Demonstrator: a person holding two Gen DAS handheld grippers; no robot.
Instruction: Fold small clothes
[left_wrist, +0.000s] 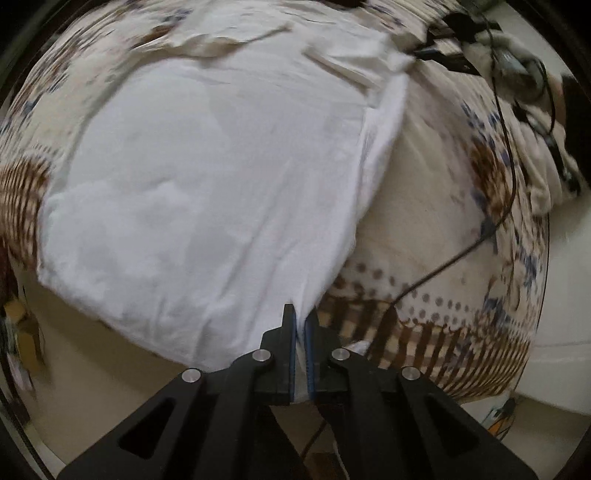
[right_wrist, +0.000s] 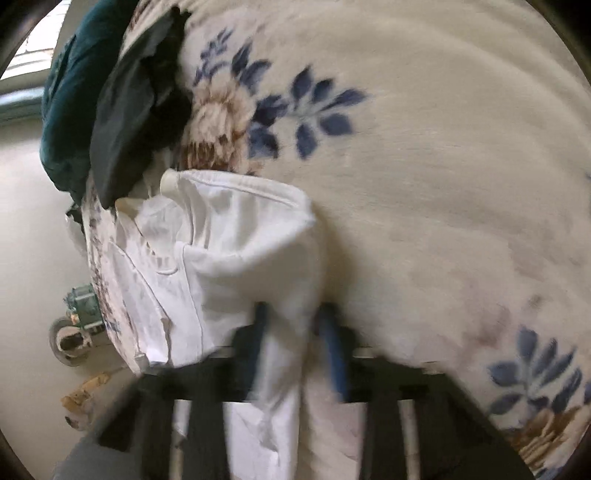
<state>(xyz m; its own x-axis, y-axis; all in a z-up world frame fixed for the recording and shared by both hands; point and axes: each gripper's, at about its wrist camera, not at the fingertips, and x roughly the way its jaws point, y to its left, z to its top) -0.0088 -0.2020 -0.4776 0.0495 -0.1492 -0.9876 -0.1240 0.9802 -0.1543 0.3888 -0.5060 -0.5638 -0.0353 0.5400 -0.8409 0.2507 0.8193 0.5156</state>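
Note:
A white garment (left_wrist: 207, 177) lies spread on a flowered bedspread (left_wrist: 436, 192). My left gripper (left_wrist: 300, 317) is shut on the garment's near hem corner, with cloth pinched between its blue pads. In the right wrist view the same white garment (right_wrist: 236, 236) is bunched, its collar end toward the bed's edge. My right gripper (right_wrist: 295, 314) has white cloth lying between its blue fingers (right_wrist: 330, 332), which stand a little apart. That view is blurred by motion. The right gripper also shows far off in the left wrist view (left_wrist: 439, 48) at the garment's far corner.
A dark green and black pile of clothes (right_wrist: 110, 110) lies at the bed's edge in the right wrist view. A black cable (left_wrist: 506, 155) runs across the bedspread. The pale floor (right_wrist: 29, 229) lies beyond the bed, with small items on it.

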